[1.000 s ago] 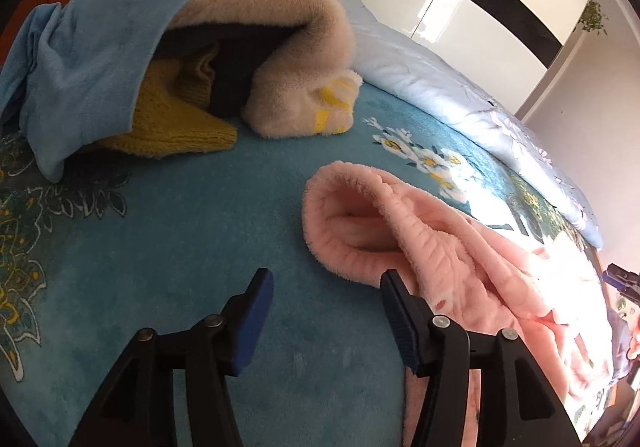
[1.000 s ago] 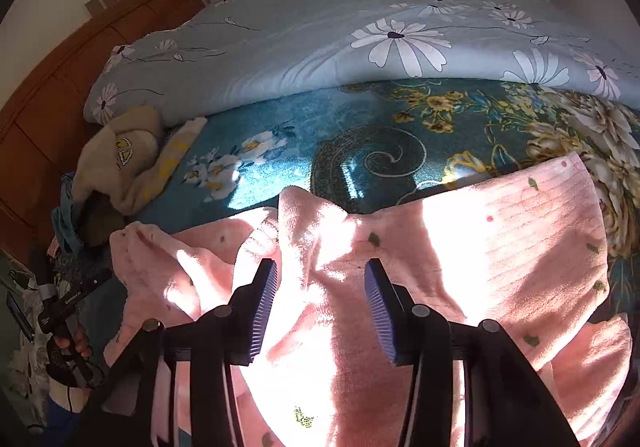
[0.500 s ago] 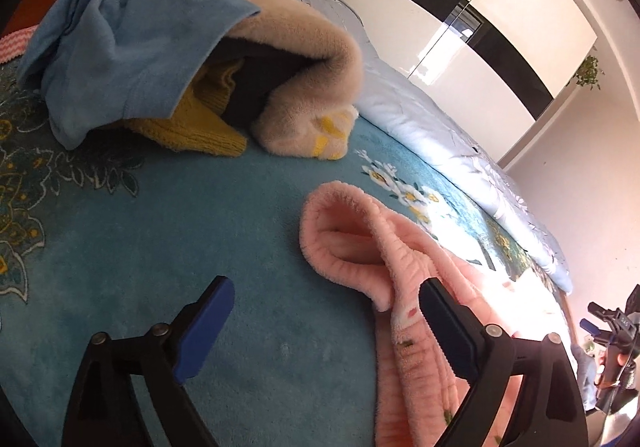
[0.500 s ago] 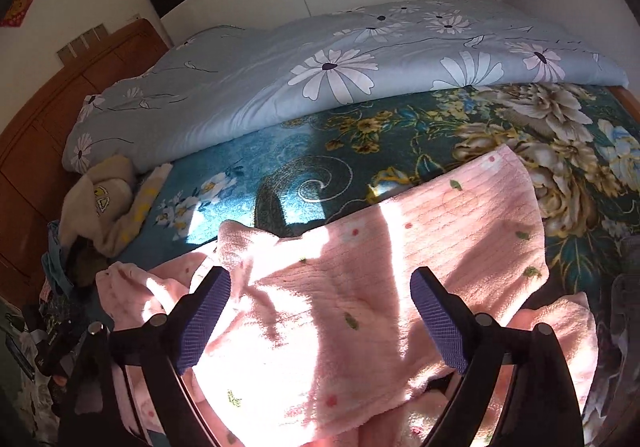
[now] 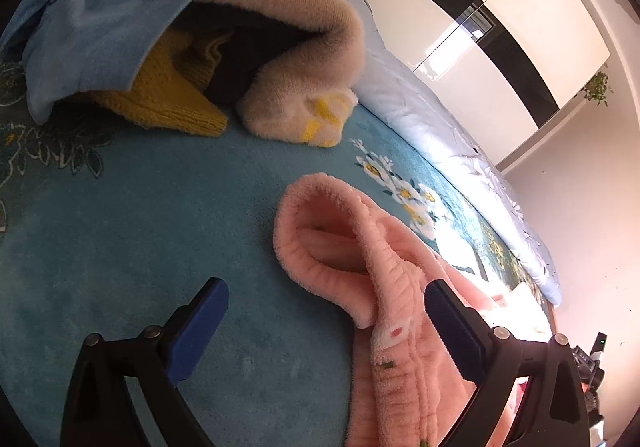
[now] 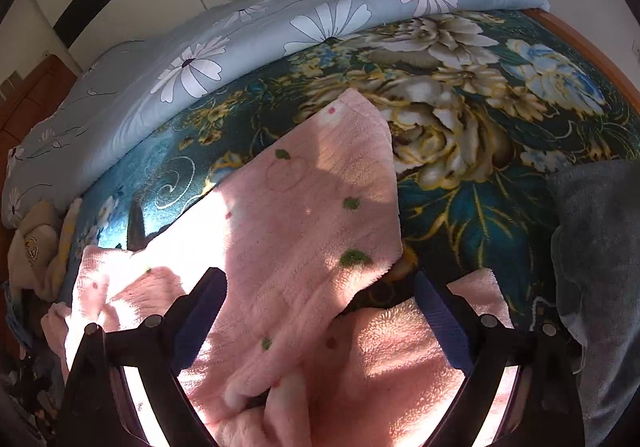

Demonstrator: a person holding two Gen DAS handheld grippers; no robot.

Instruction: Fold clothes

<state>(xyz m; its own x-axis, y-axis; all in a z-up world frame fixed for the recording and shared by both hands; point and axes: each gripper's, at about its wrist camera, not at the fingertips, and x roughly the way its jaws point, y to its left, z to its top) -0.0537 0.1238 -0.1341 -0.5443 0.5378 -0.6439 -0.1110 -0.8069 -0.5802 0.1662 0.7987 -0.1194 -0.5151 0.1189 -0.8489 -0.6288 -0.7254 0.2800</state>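
Note:
A pink fleece garment (image 5: 332,243) with small dots lies on the teal floral blanket (image 5: 140,215). In the left wrist view its rolled cuff end sits between the fingers of my left gripper (image 5: 326,297), which is open and just above the blanket; neither pad presses on the fleece. In the right wrist view the same pink garment (image 6: 304,199) lies spread out with one flap folded over. My right gripper (image 6: 320,281) hovers over its near edge, and its jaws are opening with only loose fleece below them.
A heap of clothes lies at the far left: a blue cloth (image 5: 100,7), a beige fleece (image 5: 304,27) and a yellow knit (image 5: 160,99). A pale blue daisy quilt (image 6: 240,47) runs along the bed's far side. A grey garment (image 6: 600,247) lies at the right.
Both grippers have opened wide and let go of the pink fleece. The right gripper has moved along the garment toward its far right end. The left gripper has rolled slightly in place.

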